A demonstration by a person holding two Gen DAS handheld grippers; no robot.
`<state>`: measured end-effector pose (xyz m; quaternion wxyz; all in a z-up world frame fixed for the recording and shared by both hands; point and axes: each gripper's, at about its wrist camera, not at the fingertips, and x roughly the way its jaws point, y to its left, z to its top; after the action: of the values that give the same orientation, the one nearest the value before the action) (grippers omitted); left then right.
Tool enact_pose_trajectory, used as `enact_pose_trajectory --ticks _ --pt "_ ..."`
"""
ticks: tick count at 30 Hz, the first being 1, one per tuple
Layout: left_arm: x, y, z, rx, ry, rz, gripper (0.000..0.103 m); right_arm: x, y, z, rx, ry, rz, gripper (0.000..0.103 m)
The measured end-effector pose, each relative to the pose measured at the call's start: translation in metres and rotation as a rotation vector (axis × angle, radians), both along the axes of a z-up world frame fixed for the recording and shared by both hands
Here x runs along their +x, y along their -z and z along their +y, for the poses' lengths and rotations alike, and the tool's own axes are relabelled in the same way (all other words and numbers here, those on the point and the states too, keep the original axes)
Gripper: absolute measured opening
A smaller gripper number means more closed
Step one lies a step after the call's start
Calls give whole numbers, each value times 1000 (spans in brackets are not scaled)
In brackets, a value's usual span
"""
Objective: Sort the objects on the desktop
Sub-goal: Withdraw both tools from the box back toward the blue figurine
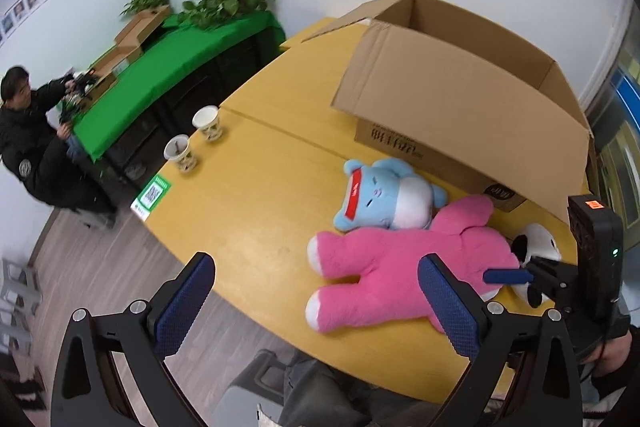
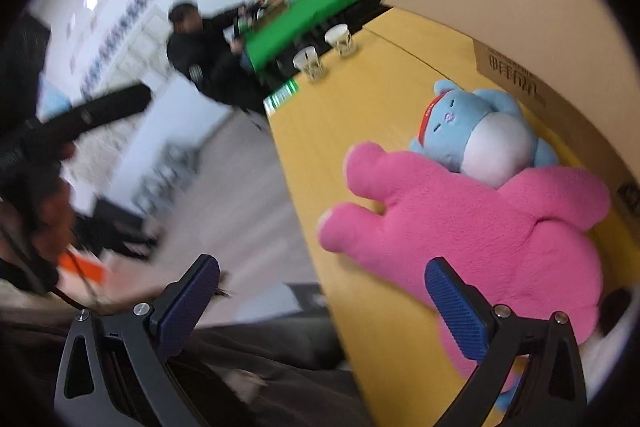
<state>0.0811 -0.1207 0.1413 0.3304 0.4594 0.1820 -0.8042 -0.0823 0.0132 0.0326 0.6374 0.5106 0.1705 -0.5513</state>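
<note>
I hold my left gripper above the near edge of the desk, with its two blue pads far apart and nothing between them. My right gripper is also wide open and empty; it is at the same near edge, and one of its pads is just in front of the pink toy. The pink toy lies flat on the desk, close to the near edge, with its legs pointing along that edge. The blue toy lies just behind it, touching it, between the pink toy and the box. A white and black toy lies beside the head end of the pink toy, partly hidden by my right gripper in the left view. The box stands open at the far side of the desk, and its front wall is just behind the toys; I cannot see what is inside it. Two cups stand at the left edge of the desk, well apart from the toys. All three toys are outside the box, so I judge the sorting is not complete, if the box is indeed the place for them. I think the step in hand is reaching for the pink toy. The next move calls for bringing an open gripper around its soft body and closing firmly, because plush gives way and can slip.
</note>
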Motion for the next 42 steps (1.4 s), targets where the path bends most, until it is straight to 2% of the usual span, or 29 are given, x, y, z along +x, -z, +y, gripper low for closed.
enact_pose_trajectory --ticks 3,6,9,12,15,19,24,30,33,36,38,40,42 --pt "-2 7 1 16 9 -16 102 -2 6 9 23 0 40 103" --pt "-16 17 5 30 52 -34 102 -17 15 30 61 69 21 103" --pt "-39 28 16 31 138 -61 102 -33 22 57 97 172 9 103" --pt "-59 39 33 37 237 -70 102 -41 20 90 116 294 37 103" --pt "-76 51 48 80 326 -75 103 -45 19 128 132 424 31 103" --pt "-98 74 65 129 429 -121 103 -42 26 185 179 602 12 103" --pt "-122 94 91 124 585 -164 103 -31 37 247 212 791 -24 103" --pt "-149 124 129 222 735 -186 103 -12 48 285 220 948 -59 103" --pt "-161 143 151 291 790 -190 103 -9 59 294 240 981 -63 103" --pt "-174 162 173 360 846 -194 103 -18 78 299 276 965 -69 103" --pt "-180 179 181 433 815 -201 102 -27 89 298 287 913 -49 103" --pt "-182 199 186 527 749 -192 102 -32 95 294 294 840 -25 103" --pt "-181 218 190 588 689 -191 102 -39 102 286 285 756 -11 103"
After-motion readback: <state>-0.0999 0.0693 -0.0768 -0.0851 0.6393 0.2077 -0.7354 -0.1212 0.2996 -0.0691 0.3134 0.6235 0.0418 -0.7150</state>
